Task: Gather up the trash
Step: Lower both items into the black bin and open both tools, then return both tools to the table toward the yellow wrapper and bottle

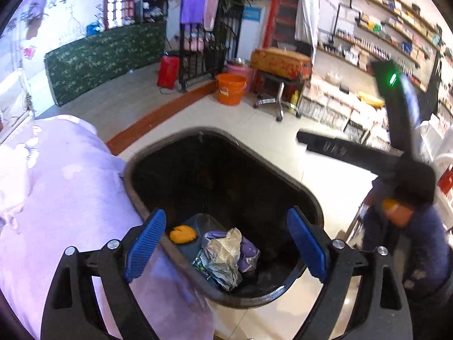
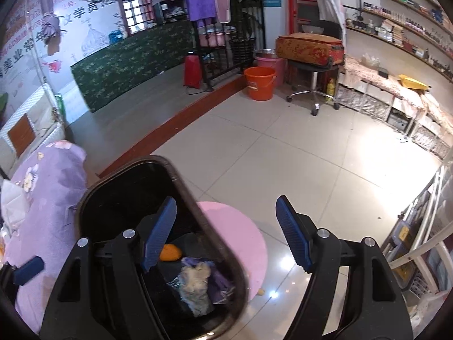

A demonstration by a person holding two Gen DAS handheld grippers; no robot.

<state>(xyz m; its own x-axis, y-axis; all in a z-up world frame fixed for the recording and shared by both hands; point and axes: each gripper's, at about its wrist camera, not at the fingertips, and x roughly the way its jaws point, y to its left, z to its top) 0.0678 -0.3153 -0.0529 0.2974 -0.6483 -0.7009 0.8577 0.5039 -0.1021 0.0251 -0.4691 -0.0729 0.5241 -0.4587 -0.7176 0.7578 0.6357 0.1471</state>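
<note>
A black trash bin (image 1: 307, 195) stands on the tiled floor beside a bed. Inside lie an orange peel (image 1: 183, 234), a crumpled silver wrapper (image 1: 223, 257) and purple scraps. My left gripper (image 1: 226, 243) is open and empty, directly above the bin's near end. The bin also shows in the right wrist view (image 2: 181, 178), with the peel (image 2: 170, 252) and the wrapper (image 2: 196, 286) inside. My right gripper (image 2: 223, 235) is open and empty above the bin's right rim. The right gripper also appears blurred in the left wrist view (image 1: 368, 153).
A bed with a purple floral cover (image 1: 65, 198) presses against the bin's left side. A pink round mat (image 2: 240, 240) lies under the bin, with a small orange scrap (image 2: 260, 291) by it. An orange bucket (image 2: 260, 82), a stool carrying a suitcase (image 2: 310, 48) and shelves stand farther off.
</note>
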